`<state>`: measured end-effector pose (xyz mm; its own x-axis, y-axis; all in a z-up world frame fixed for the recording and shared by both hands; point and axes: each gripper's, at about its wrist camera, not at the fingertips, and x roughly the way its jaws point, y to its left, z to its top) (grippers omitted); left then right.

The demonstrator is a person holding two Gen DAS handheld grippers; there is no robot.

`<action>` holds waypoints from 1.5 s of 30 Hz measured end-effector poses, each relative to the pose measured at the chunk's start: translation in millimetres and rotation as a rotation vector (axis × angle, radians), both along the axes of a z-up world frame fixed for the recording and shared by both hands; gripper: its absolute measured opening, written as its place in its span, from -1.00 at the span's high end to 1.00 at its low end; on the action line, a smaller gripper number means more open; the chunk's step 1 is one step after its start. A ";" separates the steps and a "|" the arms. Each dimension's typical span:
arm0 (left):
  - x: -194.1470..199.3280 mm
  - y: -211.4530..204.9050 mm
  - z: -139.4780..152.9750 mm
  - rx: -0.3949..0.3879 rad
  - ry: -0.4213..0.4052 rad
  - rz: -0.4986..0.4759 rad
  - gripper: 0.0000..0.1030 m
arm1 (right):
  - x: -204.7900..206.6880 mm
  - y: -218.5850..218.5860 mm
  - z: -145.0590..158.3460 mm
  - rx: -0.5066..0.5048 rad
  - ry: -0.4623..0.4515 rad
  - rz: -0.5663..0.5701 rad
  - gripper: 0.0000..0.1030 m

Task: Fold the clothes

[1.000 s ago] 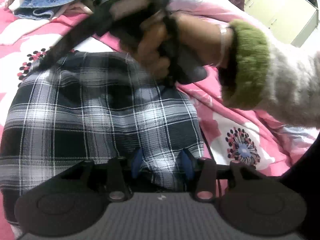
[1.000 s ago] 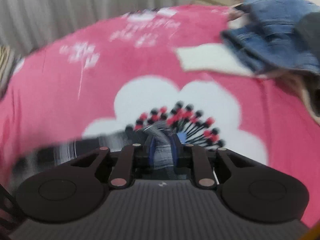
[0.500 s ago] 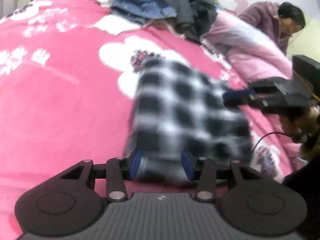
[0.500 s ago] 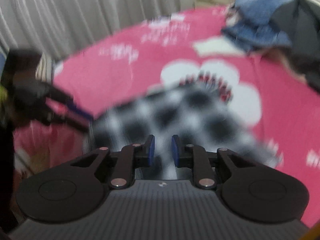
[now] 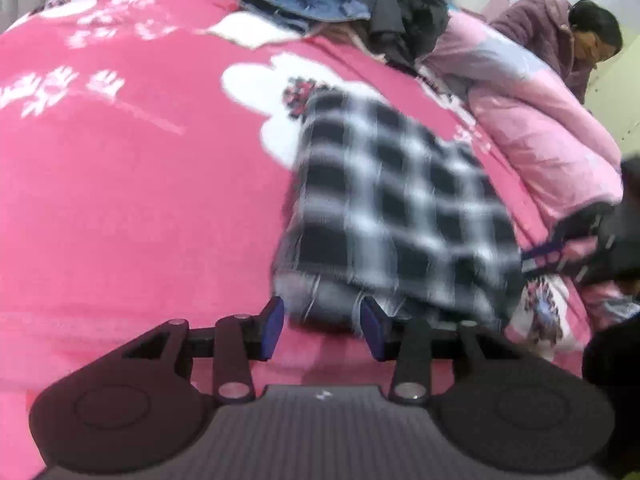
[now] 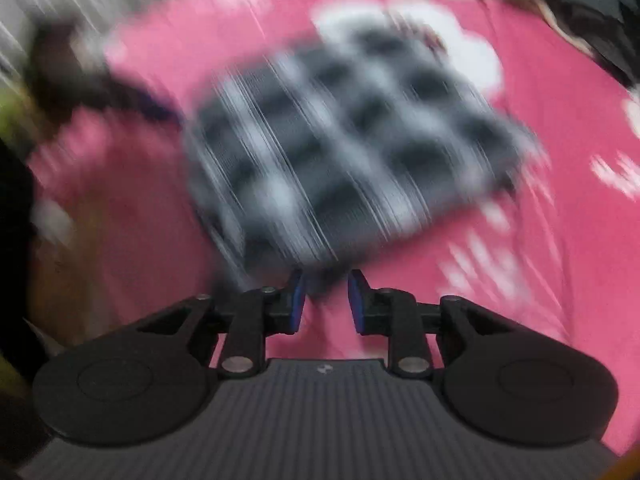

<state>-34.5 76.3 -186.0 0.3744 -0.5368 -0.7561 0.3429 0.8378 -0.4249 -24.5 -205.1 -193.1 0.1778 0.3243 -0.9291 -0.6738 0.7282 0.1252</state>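
Observation:
A folded black-and-white plaid garment lies flat on the pink flowered bedspread. My left gripper is open, its blue pads just at the garment's near edge, holding nothing. In the right wrist view the same plaid garment is blurred by motion, and my right gripper is open just short of its near corner. The right gripper also shows at the right edge of the left wrist view.
A heap of jeans and dark clothes lies at the far end of the bed. A rolled pink quilt lies along the right side, with a person in purple behind it. Grey curtains hang beyond the bed.
Both grippers have let go of the plaid garment and drawn back from it. It now lies folded on the bedspread. The right wrist view is still swinging.

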 end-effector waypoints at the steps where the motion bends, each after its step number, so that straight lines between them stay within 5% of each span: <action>1: 1.9 -5.6 2.4 -0.002 -0.016 -0.017 0.18 | -5.1 -2.2 -2.2 -0.034 -0.018 -0.002 0.56; 6: 0.9 -55.6 14.6 0.073 -0.104 -0.162 0.18 | -13.6 4.5 21.9 0.159 -0.080 -0.002 0.57; 13: -31.3 -120.8 15.5 0.172 -0.213 -0.425 0.20 | 7.1 -4.3 -30.1 0.322 0.210 -0.235 0.48; 18: -52.4 -150.0 2.5 0.257 -0.274 -0.544 0.31 | 7.6 -6.2 -42.7 0.416 0.251 -0.335 0.72; 24: -73.7 -168.1 2.4 0.329 -0.407 -0.619 0.34 | 5.8 -49.6 -58.4 0.692 0.479 -0.591 0.86; 29: -74.9 -178.7 -5.4 0.390 -0.473 -0.636 0.42 | 6.7 -61.8 -76.0 0.888 0.638 -0.653 0.86; 32: -73.4 -175.7 -9.7 0.386 -0.426 -0.624 0.73 | 3.9 -60.6 -83.8 0.732 0.597 -0.672 0.86; 34: -73.7 -168.3 -8.5 0.358 -0.384 -0.615 0.75 | -0.5 -57.9 -82.0 0.596 0.534 -0.666 0.84; 42: -66.9 -134.0 1.2 0.195 -0.187 -0.557 0.75 | 1.6 -36.9 -22.7 0.541 0.294 -0.412 0.74; 45: -60.1 -122.2 -0.5 0.155 -0.115 -0.502 0.75 | 5.5 -22.8 -23.4 0.496 0.321 -0.363 0.08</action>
<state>-94.6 -45.9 -186.5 0.1856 -0.5564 -0.8099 0.7546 0.6086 -0.2452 -19.1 -227.9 -216.5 0.0964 0.6962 -0.7114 -0.2722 0.7059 0.6539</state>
